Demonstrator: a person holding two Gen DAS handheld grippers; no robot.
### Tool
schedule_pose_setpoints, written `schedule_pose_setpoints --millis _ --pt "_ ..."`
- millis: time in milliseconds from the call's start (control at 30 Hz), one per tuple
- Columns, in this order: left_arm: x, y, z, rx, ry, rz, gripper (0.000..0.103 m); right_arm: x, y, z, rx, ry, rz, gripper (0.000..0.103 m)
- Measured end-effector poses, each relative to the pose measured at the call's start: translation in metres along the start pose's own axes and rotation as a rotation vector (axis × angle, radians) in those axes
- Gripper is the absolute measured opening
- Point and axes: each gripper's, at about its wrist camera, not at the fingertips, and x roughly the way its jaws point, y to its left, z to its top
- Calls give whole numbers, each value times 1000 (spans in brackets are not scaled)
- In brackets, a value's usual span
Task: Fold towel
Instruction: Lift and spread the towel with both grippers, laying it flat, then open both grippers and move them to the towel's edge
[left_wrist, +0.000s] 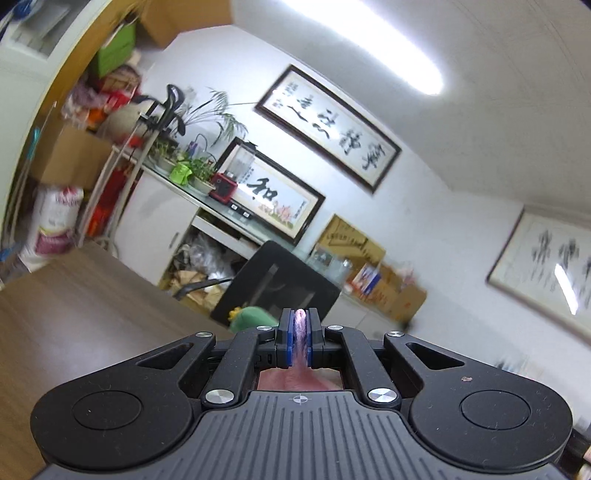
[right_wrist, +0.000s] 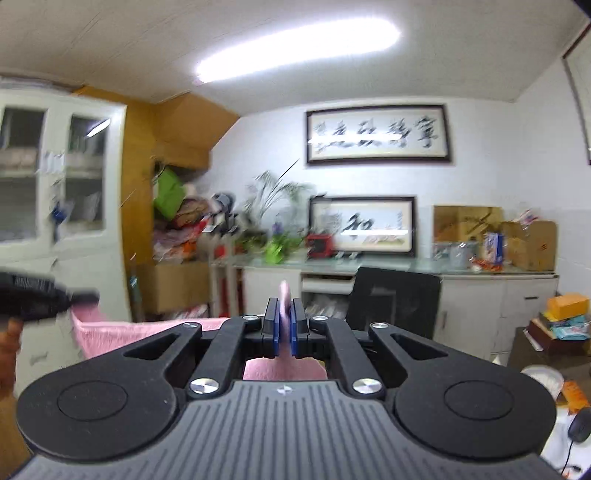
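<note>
Fingers (left_wrist: 284, 339) of left gripper (left_wrist: 300, 339) pinched tight on pink towel (right_wrist: 147, 330) — right gripper (right_wrist: 283, 326) likewise clamped on another edge. Towel strung between both, raised, facing office chair (right_wrist: 395, 302) and desk (right_wrist: 406, 267).

Towel (right_wrist: 110, 332) between left (right_wrist: 79, 297) and right hand-held gripper (right_wrist: 283, 328)

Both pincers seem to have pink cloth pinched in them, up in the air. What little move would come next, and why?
Probably carry both hands forward and lower them together to lay the fold. The left gripper and right gripper are each shut on the pink towel, which hangs stretched between them, lifted, facing the black chair.
</note>
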Motion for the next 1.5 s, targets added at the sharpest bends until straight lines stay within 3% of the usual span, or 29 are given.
schedule_pose_setpoints --millis 167,300,433,500,567,600,900,1033,1300,1500 --pt "-21 26 -89 47 201 79 7 -12 -2 -105 19 215 39 7" --pt "-37 45 -112 28 229 119 9 -35 -10 -163 104 303 57 10" --pt "-28 52 -106 78 219 153 23 -37 -11 -176 155 347 64 18" --pt "-20 52 -104 110 235 175 27 -29 -9 -175 158 361 55 27" --pt "-12 51 -108 135 267 195 31 -12 -3 -172 126 383 49 53" --pt "-8 50 -111 144 285 196 32 -5 -1 -171 118 384 43 55" --pt "39 34 -138 282 428 215 43 89 19 -167 79 557 125 54" --pt "52 29 -148 366 449 246 53 118 21 -181 43 650 76 55" --pt "62 22 -174 477 491 242 63 81 41 -190 -26 678 59 62" --pt "36 4 -189 541 502 182 70 27 54 -201 -16 658 52 76"
